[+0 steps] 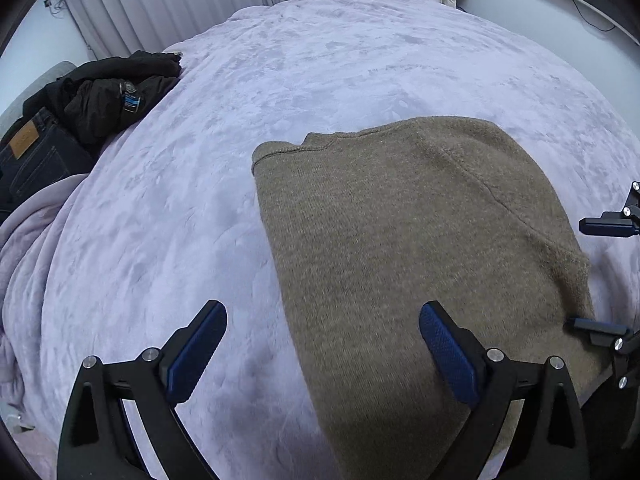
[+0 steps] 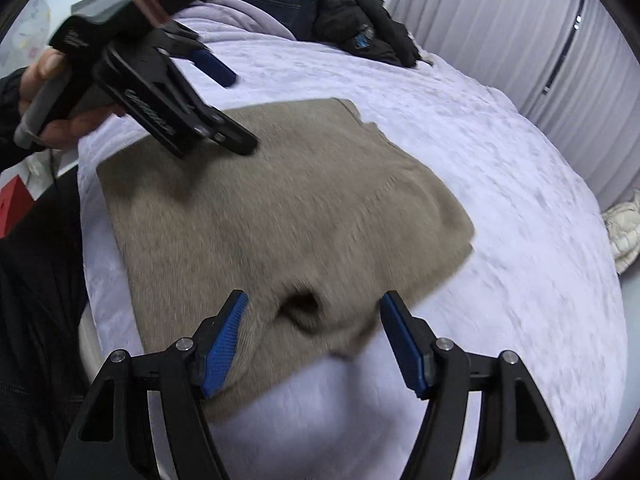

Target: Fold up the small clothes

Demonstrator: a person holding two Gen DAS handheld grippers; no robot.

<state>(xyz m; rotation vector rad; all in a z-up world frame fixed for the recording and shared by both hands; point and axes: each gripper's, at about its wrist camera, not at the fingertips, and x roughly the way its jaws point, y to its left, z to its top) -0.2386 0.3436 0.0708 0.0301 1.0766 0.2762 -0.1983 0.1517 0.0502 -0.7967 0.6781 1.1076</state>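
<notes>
At the far left of the left wrist view, dark jeans and a black jacket lay heaped at the edge of the bed. The left tongs stood spread wide over the bedcover, pinching nothing. The folded brown sweater lay flat on the bed. The right tongs hung spread above its near edge, gripping nothing.

left hand-held gripper wide, right apparently open (blurred)
</notes>
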